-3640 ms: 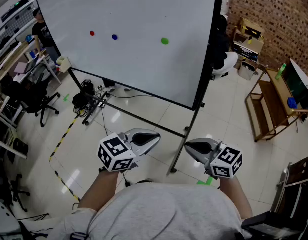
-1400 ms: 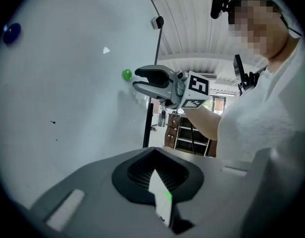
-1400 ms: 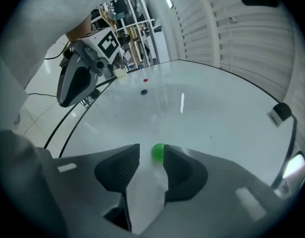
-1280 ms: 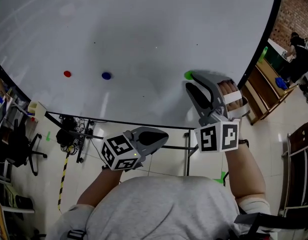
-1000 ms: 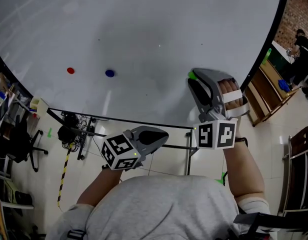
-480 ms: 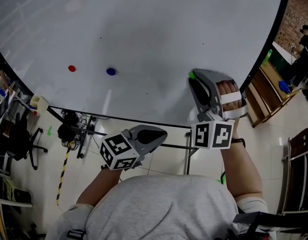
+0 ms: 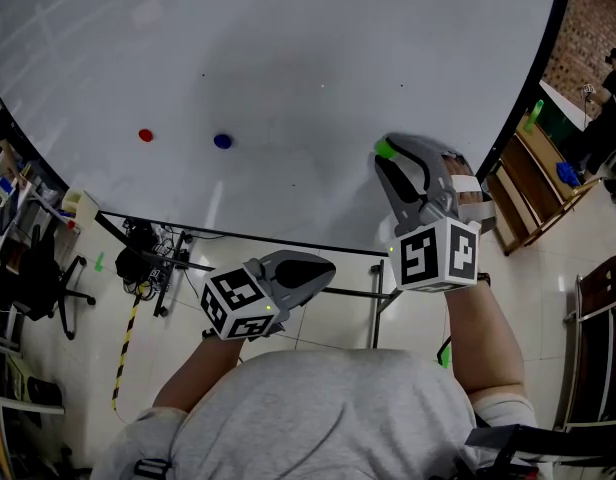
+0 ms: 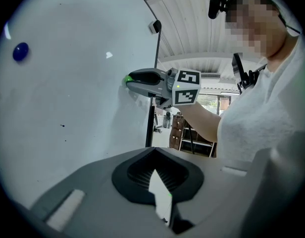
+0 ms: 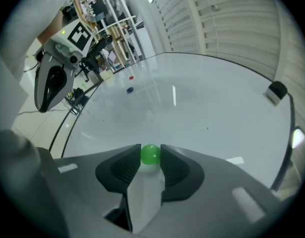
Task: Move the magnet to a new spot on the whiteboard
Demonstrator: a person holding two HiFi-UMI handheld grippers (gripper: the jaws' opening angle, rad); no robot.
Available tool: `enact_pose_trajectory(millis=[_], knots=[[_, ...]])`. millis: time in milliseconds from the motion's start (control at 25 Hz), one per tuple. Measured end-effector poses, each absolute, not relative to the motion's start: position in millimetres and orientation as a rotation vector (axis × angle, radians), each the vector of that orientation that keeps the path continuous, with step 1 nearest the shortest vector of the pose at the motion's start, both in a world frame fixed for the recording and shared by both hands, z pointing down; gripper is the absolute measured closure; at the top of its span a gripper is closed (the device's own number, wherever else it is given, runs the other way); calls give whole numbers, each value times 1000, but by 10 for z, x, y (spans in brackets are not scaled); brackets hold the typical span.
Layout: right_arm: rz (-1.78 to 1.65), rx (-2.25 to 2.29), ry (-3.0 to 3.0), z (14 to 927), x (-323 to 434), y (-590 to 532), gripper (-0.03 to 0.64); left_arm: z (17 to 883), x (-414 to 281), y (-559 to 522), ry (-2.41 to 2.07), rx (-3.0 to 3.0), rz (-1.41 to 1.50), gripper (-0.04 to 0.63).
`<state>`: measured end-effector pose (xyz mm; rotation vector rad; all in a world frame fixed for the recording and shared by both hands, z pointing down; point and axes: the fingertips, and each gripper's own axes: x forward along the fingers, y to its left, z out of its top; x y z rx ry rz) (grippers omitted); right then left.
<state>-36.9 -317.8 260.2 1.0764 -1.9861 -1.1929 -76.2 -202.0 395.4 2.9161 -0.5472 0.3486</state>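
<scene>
So: green magnet (image 7: 385, 149) sits right at the tips of the right gripper (image 9: 151, 151), between the two pads, both touching its sides. The jaws have just eased open a touch, but the magnet is between them and looks pinched. It appears to be against the whiteboard (image 7: 288, 48), not lifted off; can't see a gap either way.

Progress, my read: the grasp is done and the move isn't. Left to do: pull or slide the magnet off this spot, carry it to bare board, seat it, release.

Plenty of free board above and to the left of the right gripper. Blue magnet (image 7: 222, 140) and red magnet (image 7: 146, 135) are well off to its left, roughly level with the tips, so keep clear of those.

Left gripper (image 7: 326, 265) is closed on nothing, held low below the board's bottom edge, well apart from the magnet.
</scene>
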Motion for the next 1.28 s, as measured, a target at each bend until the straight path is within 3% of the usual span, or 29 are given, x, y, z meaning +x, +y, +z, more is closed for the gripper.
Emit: enact_pose_trajectory(millis=[480, 880, 1280], knots=[[-840, 899, -2347, 2889, -209, -2549, 489, 3847, -632, -1965, -536, 2972, 397, 611], [-82, 673, -2721, 4045, -74, -2135, 489, 3925, -598, -2084, -556, 2936, 350, 611], [22, 635, -2725, 4263, -64, -1994, 489, 3958, -483, -2028, -518, 2932, 369, 611]])
